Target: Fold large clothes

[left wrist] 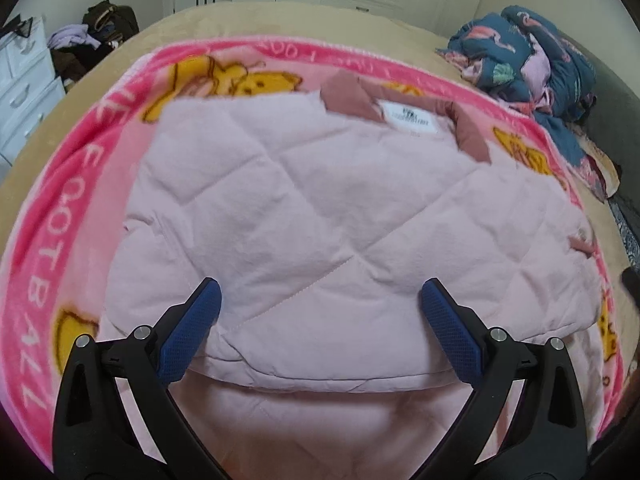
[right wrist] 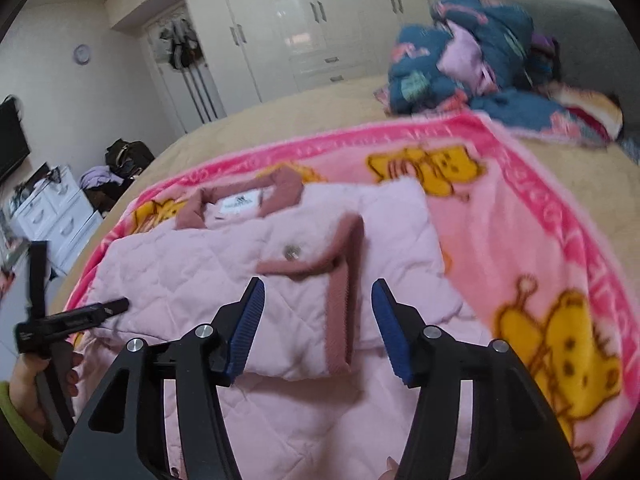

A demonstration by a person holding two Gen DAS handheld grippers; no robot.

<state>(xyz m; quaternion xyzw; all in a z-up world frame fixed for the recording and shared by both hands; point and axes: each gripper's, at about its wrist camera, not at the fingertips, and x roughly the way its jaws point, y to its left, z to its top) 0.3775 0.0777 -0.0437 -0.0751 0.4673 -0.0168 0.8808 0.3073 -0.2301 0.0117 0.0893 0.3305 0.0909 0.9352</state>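
Note:
A pale pink quilted jacket (left wrist: pixel 320 200) (right wrist: pixel 192 276) with a dusty-rose collar and a white neck label lies folded on a pink cartoon-bear blanket (left wrist: pixel 60 240) (right wrist: pixel 528 232). In the left wrist view my left gripper (left wrist: pixel 320 292) stands wide open over the jacket's near folded edge, and its blue pads do not press the cloth. In the right wrist view my right gripper (right wrist: pixel 319 286) is open too. The folded-in sleeve with its rose-trimmed cuff (right wrist: pixel 340 280) lies between its pads, unpinched. A hand holds the left gripper at the far left, one of its fingers (right wrist: pixel 108 307) over the jacket.
The blanket covers a beige bed (left wrist: pixel 248 24) (right wrist: pixel 304 116). A heap of dark blue patterned bedding (left wrist: pixel 532 52) (right wrist: pixel 472 76) sits at the far right corner. A white dresser (left wrist: pixel 24 80) (right wrist: pixel 56 216) and bags stand left of the bed, white wardrobes behind.

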